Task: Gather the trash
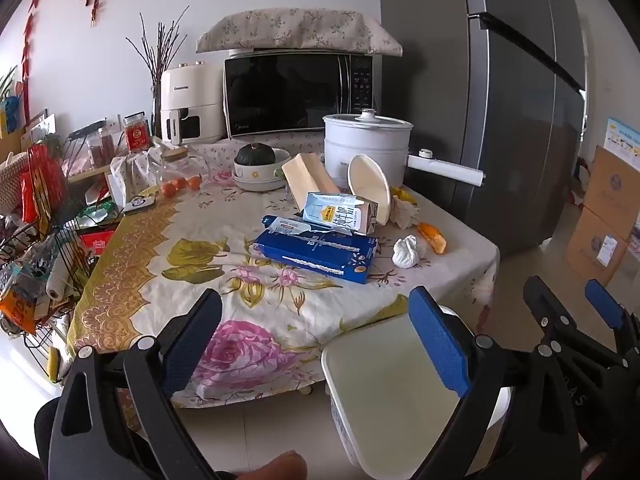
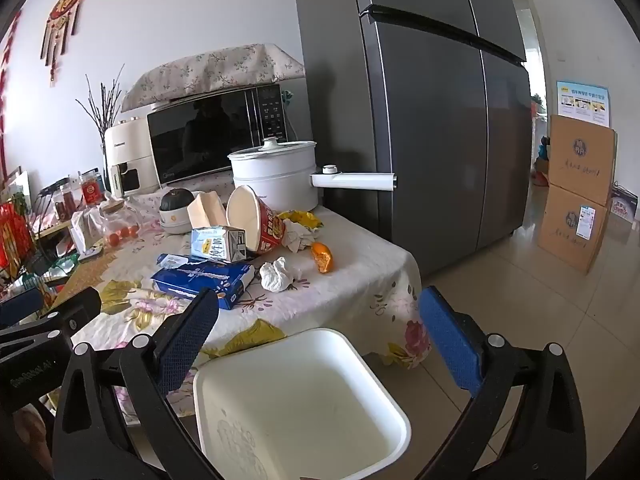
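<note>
Both claws, left (image 1: 316,336) and right (image 2: 318,334), are spread and empty; the tissue (image 2: 277,274) (near the surface's right edge) lies ahead, nearer the right.

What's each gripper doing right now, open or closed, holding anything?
Left gripper: open, holding nothing.
Right gripper: open, holding nothing.

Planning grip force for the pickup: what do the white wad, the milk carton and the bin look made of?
White wad: soft tissue paper, crumpled, matte. Milk carton: coated paperboard, printed, folded seams, slight sheen. Bin: probably rigid plastic, smooth white walls, rounded rim.
</note>
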Action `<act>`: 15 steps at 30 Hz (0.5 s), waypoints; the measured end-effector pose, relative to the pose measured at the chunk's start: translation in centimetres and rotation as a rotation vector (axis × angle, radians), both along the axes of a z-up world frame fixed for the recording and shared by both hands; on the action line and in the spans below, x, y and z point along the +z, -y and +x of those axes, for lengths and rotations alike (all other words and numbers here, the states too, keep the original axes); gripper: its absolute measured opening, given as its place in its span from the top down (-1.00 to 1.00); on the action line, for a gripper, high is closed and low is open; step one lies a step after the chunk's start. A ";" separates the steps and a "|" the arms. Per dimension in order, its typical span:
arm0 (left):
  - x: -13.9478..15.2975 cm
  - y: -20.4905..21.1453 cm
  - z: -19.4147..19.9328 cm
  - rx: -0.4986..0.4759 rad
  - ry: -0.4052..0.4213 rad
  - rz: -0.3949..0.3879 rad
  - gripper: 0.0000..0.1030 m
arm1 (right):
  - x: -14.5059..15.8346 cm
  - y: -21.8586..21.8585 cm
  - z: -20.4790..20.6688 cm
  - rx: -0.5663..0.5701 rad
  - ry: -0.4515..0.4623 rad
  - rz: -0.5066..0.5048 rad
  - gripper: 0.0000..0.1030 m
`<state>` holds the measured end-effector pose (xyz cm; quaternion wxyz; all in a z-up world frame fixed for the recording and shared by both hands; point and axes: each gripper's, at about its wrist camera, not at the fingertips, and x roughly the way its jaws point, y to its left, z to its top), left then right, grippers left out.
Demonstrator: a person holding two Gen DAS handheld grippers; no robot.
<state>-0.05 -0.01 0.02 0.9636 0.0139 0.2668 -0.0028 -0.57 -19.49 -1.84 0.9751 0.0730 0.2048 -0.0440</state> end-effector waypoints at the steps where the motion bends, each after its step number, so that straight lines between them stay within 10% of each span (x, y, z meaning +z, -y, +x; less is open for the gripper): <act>1: 0.0 0.0 0.0 0.001 -0.002 0.000 -0.78 | 0.0 0.0 0.0 0.000 -0.002 0.000 -0.87; 15: 0.2 -0.2 -0.1 -0.002 -0.008 -0.013 -0.78 | -0.3 -0.1 -0.1 0.000 0.000 0.003 -0.87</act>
